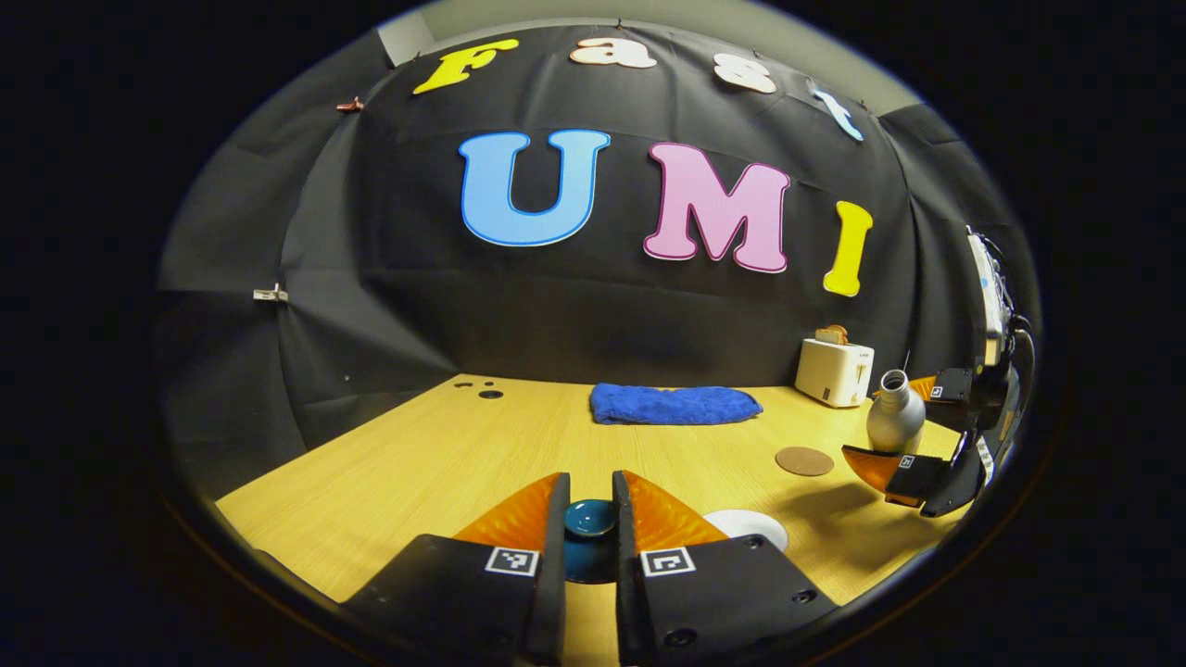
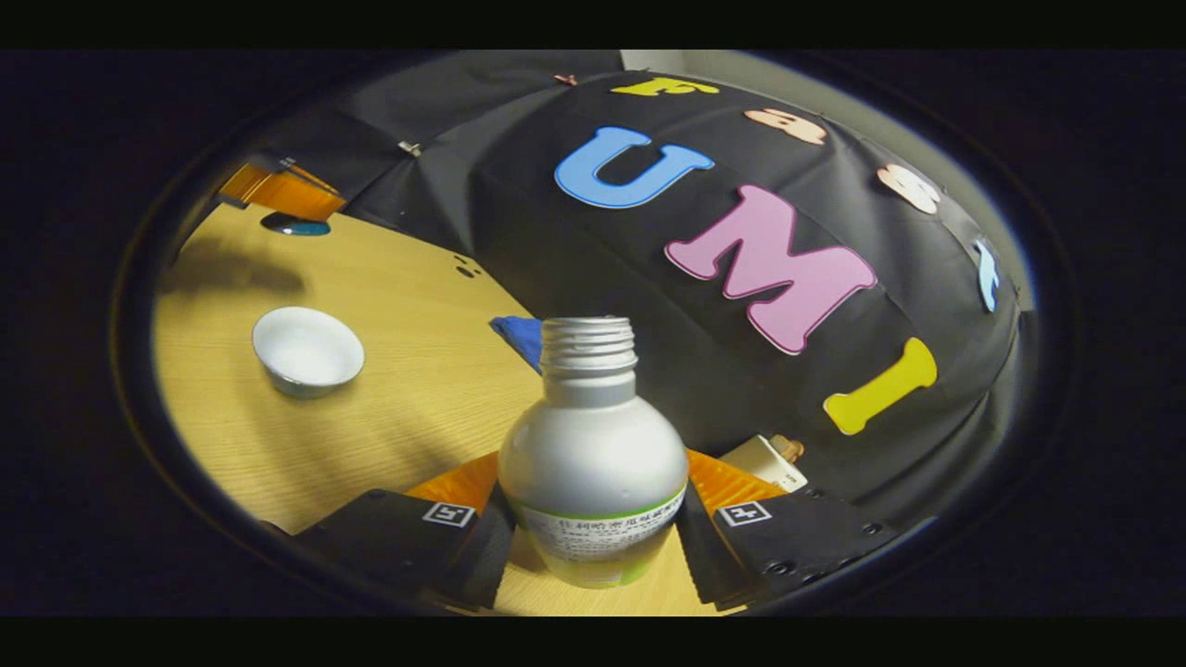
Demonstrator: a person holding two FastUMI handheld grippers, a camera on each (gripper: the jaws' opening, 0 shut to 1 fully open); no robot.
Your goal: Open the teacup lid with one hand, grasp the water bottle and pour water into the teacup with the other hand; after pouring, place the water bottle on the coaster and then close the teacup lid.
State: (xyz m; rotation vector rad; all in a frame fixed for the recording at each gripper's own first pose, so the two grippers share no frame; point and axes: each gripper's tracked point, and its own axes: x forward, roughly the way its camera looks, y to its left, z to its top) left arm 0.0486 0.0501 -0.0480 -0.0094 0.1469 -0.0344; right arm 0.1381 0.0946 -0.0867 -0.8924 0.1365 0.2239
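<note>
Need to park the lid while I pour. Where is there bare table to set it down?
Widest bare wood: the table left of your left gripper, up to the blue towel. Also between towel and white teacup. Crowded on the right: coaster, water bottle in the right gripper, toaster.

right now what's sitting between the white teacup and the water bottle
The round coaster lies roughly between the teacup and the water bottle, touching neither, as the left gripper view shows.
</note>
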